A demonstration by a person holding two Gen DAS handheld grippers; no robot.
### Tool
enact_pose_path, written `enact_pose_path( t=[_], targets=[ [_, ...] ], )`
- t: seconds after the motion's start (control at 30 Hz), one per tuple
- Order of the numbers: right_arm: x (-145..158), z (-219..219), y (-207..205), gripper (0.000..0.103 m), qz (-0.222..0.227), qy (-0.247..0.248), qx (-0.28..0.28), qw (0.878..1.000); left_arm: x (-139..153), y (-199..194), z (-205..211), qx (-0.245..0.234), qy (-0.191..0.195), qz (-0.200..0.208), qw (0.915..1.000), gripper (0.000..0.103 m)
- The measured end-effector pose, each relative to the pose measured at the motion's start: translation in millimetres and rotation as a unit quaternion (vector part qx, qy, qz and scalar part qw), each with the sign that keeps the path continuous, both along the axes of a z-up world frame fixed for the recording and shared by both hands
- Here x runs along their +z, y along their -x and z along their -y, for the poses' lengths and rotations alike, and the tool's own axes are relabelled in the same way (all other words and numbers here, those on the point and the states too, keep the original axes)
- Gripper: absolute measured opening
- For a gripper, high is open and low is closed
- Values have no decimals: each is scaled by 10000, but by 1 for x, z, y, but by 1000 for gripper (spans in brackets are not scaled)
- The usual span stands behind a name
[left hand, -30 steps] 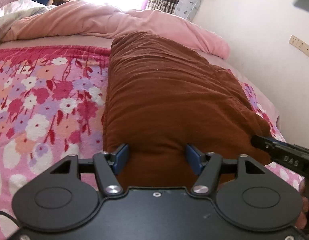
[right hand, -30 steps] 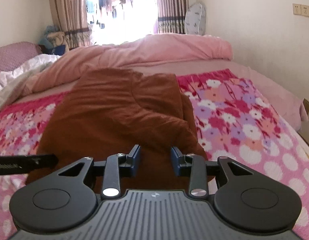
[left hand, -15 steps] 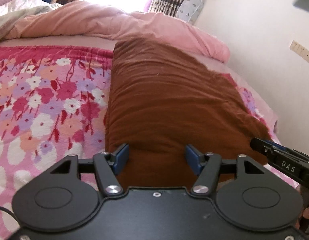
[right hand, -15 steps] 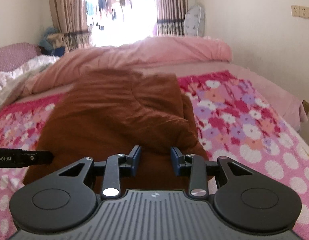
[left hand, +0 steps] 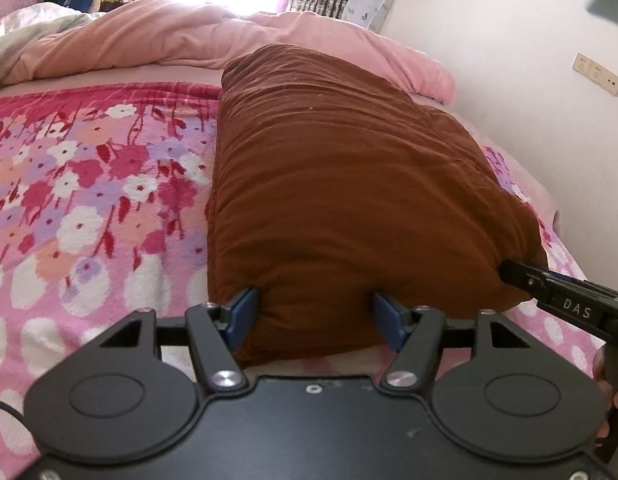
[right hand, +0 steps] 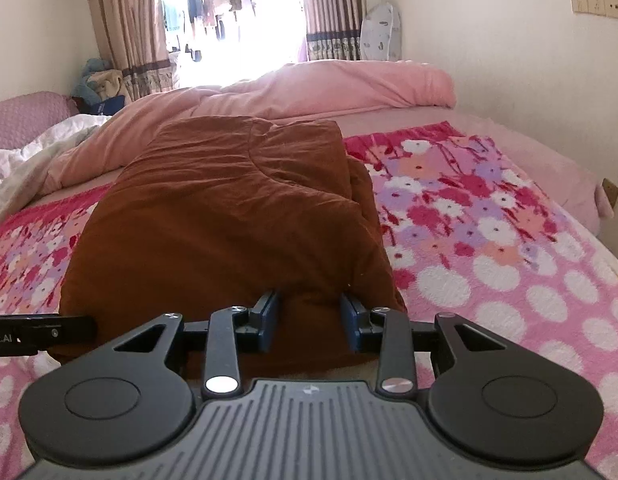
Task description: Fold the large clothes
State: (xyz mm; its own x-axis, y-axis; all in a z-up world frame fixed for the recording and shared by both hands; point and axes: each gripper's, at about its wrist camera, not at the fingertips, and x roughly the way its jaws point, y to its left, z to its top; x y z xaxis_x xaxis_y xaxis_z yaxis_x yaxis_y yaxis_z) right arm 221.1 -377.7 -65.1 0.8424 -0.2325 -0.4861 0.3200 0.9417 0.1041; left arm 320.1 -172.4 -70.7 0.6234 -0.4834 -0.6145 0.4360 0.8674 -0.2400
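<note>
At the bottom of the left wrist view, the left gripper (left hand: 313, 312) stands wide around the near end of the brown garment (left hand: 349, 184), which lies folded on the floral blanket (left hand: 89, 200). Only this view shows "DAS" on the other tool at lower right.

The right gripper (right hand: 309, 318) is narrower, its fingers beside a fold of the garment (right hand: 229, 216). At the left edge reads "oot.AI". Farther, curtains (right hand: 121, 20) appear.
</note>
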Motion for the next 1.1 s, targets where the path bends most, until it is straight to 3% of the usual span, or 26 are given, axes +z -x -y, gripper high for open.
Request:
enact_pose_path(
  t=[0.1, 0.2, 0.3, 0.37, 0.43, 0.53, 0.7, 0.87, 1.0, 1.1],
  targets=[
    [0, 0, 1, 41, -2, 17, 36, 10000, 6, 0, -1, -88, -12, -25, 10000, 65],
    [10, 2, 6, 45, 71, 10, 171, 9998, 17, -8, -12, -246, 257, -98, 9993, 64],
    [32, 11, 13, 67, 456, -33, 388, 9982, 29, -23, -32, -99, 609, 33, 9981, 65],
    [46, 24, 14, 90, 831, -139, 422, 9955, 33, -37, -48, 144, 834, 78, 9964, 66],
    [55, 43, 10, 92, 1135, -332, 470, 9919, 31, -56, -63, 187, 1203, -88, 9925, 66],
    [55, 78, -16, 93, 1058, -966, 807, 9864, 20, -85, -77, 70, 1727, -488, 9837, 66],
    [25, 125, -59, 93, 584, -2256, 959, 9677, -5, -119, -80, -111, 1788, -1001, 9787, 66],
    [-9, 153, -80, 93, 288, -3020, 1172, 9456, -32, -145, -86, -290, 2460, -1657, 9546, 68],
    [-28, 167, -92, 93, 151, -3523, 1334, 9262, -39, -164, -83, -439, 2650, -1837, 9456, 75],
    [-37, 171, -99, 95, 83, -3730, 1447, 9164, -45, -176, -80, -601, 2897, -2065, 9326, 77]
  ],
)
